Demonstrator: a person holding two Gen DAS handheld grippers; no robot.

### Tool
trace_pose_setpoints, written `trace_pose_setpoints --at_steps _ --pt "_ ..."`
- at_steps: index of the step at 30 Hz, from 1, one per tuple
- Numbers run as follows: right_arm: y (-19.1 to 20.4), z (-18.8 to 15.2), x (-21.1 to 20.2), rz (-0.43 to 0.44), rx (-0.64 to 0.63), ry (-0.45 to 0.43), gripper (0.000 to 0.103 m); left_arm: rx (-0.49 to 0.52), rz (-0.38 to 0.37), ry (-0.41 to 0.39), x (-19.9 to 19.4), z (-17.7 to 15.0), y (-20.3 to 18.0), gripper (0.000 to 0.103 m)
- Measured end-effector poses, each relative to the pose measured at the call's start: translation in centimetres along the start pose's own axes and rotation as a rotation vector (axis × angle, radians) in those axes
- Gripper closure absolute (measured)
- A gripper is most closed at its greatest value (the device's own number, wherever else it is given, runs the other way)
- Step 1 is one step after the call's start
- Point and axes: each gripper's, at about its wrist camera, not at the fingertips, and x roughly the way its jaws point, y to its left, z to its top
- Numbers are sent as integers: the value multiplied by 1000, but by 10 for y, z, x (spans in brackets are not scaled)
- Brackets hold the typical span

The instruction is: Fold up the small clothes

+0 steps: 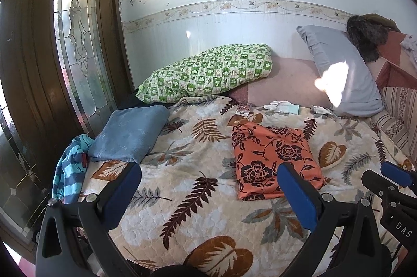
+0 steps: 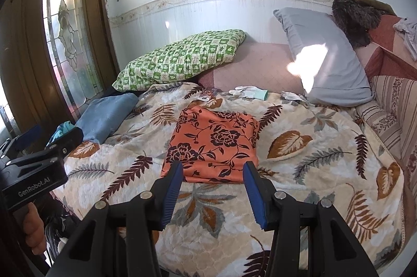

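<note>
The orange floral garment [image 2: 212, 146] is lying folded into a neat rectangle in the middle of the leaf-print bedspread [image 2: 312, 172], flat and square to the near edge, which suggests this piece is already finished and left where the hands can reach it. The right gripper [image 2: 212, 172] is hovering just short of its near hem, jaws spread and holding nothing, lined up as if to check or lift the bundle. The left gripper [image 1: 208, 172] is also hanging released above the bedspread, fingers wide apart, with the garment beside its right finger rather than between the two.

A folded blue cloth [image 1: 129, 133] is resting toward the left edge of the bed, apparently set aside as a done pile, and a striped turquoise piece [image 1: 69, 167] is slumping crumpled beside it (probably the next item to fold, though its shape is hard to read at the fisheye rim). Gloves [image 2: 249, 91] and a small card-like object are sitting further back, near the grey pillow [image 2: 325, 55].
</note>
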Motion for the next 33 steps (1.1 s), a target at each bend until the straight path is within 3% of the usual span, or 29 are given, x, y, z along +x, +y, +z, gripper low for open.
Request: trace_pose_setpoints --at_steps 33 --pt "7 4 -1 9 -18 -1 51 9 -18 -11 -5 2 3 0"
